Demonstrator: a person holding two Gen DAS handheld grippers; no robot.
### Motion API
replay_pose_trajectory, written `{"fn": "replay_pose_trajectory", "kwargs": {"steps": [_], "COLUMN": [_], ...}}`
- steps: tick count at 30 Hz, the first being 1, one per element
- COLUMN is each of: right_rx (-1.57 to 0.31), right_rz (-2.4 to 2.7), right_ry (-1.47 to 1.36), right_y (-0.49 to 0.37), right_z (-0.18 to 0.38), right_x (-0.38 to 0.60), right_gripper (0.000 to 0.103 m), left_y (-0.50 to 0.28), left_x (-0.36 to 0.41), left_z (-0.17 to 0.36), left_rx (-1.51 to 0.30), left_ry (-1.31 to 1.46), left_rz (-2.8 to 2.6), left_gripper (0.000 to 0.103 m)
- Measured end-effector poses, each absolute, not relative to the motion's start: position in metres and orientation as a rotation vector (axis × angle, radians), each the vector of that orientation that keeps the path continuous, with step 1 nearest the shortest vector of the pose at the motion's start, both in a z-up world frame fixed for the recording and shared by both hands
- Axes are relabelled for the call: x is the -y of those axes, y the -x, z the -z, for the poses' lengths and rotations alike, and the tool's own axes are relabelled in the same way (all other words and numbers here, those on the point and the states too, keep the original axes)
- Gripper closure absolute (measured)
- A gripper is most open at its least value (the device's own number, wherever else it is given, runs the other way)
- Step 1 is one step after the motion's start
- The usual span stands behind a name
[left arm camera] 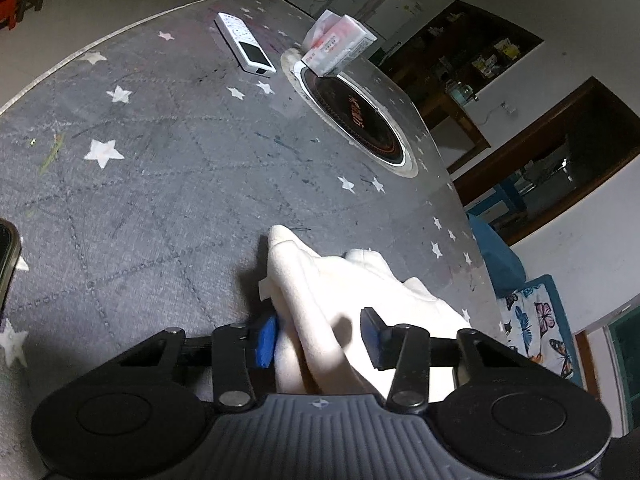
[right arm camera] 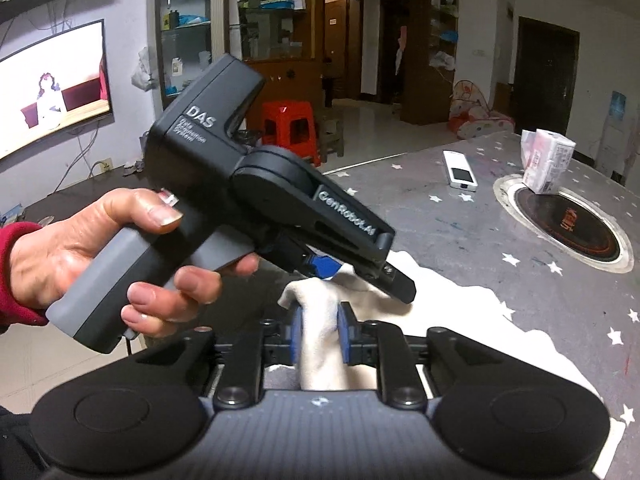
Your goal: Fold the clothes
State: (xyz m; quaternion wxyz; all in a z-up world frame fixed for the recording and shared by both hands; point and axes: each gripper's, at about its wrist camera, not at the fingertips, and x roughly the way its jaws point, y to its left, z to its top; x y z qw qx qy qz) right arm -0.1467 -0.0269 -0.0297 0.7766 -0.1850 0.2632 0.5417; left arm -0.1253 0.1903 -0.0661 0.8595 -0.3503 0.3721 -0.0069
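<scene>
A cream white garment (left arm camera: 320, 280) lies bunched on the grey star-patterned table (left arm camera: 140, 160). In the left wrist view my left gripper (left arm camera: 319, 340) is open, its blue pads set wide on either side of a raised fold of the fabric. The right wrist view shows that left gripper (right arm camera: 360, 276) from the side, held by a hand (right arm camera: 80, 248) in a red sleeve, tips down on the garment (right arm camera: 460, 320). My right gripper (right arm camera: 320, 332) is shut on a narrow upright pinch of the same cloth, just below the left gripper.
A white remote (left arm camera: 245, 46) and a tissue pack (left arm camera: 340, 48) sit at the far end, beside a round black cooktop (left arm camera: 356, 120) set into the table. A phone edge (left arm camera: 6, 256) shows at left. Beyond the table stand a red stool (right arm camera: 292, 128) and a TV (right arm camera: 52, 84).
</scene>
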Motion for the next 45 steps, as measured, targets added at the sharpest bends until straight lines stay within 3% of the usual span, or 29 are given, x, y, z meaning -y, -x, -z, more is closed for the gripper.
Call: {"fn": "replay_pose_trajectory", "kwargs": {"steps": [3, 7, 19, 25, 33, 45], "right_rx": [-0.571, -0.574, -0.727, -0.739, -0.781, -0.762], "right_rz": [-1.154, -1.126, -0.895, -0.857, -0.726, -0.779], "right_ry": [0.401, 0.402, 0.311, 0.242, 0.187, 0.192], "right_y": [0.143, 0.138, 0.097, 0.076, 0.022, 0.016], "right_z": [0.029, 0.029, 0.056, 0.044, 0.058, 0.051], "right_x": [0.033, 0.041, 0.101, 0.117, 0.12, 0.084], "right_gripper": [0.076, 0.061, 0.061, 0.06, 0.06, 0.061], "left_y": [0.126, 0.127, 0.135, 0.136, 0.135, 0.135], "left_x": [-0.188, -0.187, -0.179, -0.171, -0.164, -0.164], "left_z": [0.065, 0.063, 0.058, 0.054, 0.054, 0.055], "left_rx": [-0.78, -0.774, -0.748, -0.746, -0.754, -0.755], "left_ry": [0.717, 0.702, 0.539, 0.474, 0.436, 0.413], "left_rz": [0.012, -0.004, -0.066, -0.069, -0.074, -0.089], "left_gripper": [0.057, 0.054, 0.052, 0.051, 0.047, 0.042]}}
